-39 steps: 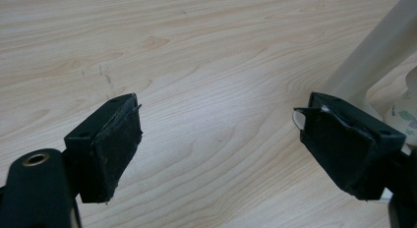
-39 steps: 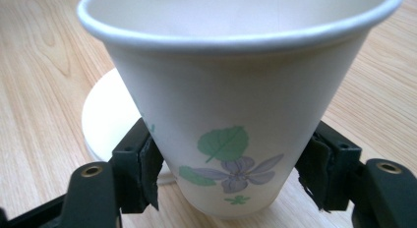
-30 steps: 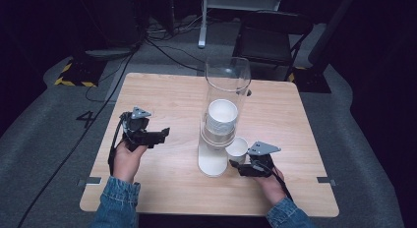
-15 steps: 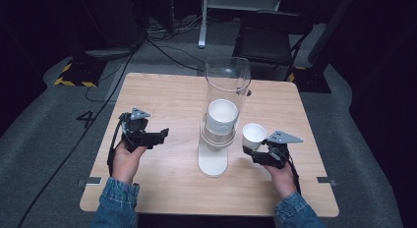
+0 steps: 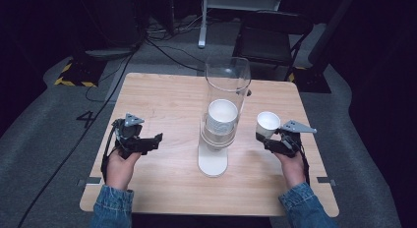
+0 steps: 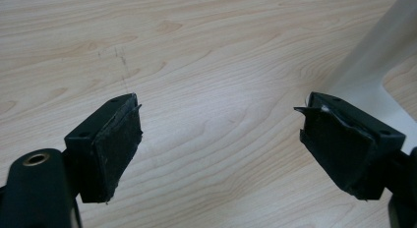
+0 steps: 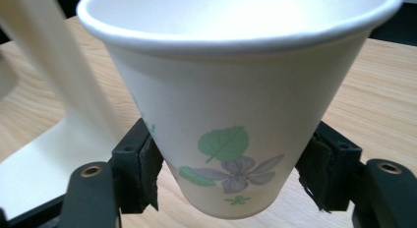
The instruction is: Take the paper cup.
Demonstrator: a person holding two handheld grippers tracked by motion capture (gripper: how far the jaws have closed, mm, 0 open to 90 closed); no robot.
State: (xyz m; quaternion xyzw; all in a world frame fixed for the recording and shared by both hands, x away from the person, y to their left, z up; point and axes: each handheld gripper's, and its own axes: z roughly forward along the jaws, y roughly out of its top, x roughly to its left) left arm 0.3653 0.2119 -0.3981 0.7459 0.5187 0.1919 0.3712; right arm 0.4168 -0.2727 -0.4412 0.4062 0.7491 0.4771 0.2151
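paper cup is clamped low on its wall between the pads of the right hand-held gripper, upright, mouth up, white with a green leaf and pale flower print facing the right gripper view. in the high view the cup is held above the wooden surface, to the right of the clear cup dispenser and apart from it. right hand-held gripper sits under the cup with its grey plate on top, the person's right hand behind it, denim sleeve at the bottom edge. dispenser stands near the middle of the surface on a white base, a stack of white cups inside the clear tube. left hand-held gripper is over the left part of the surface, well apart from the dispenser, jaws pointing toward it. in the left gripper view its jaws stand wide apart with nothing between them, bare wood below, the white base at the right edge. a dark chair and cables lie on the floor beyond the surface.
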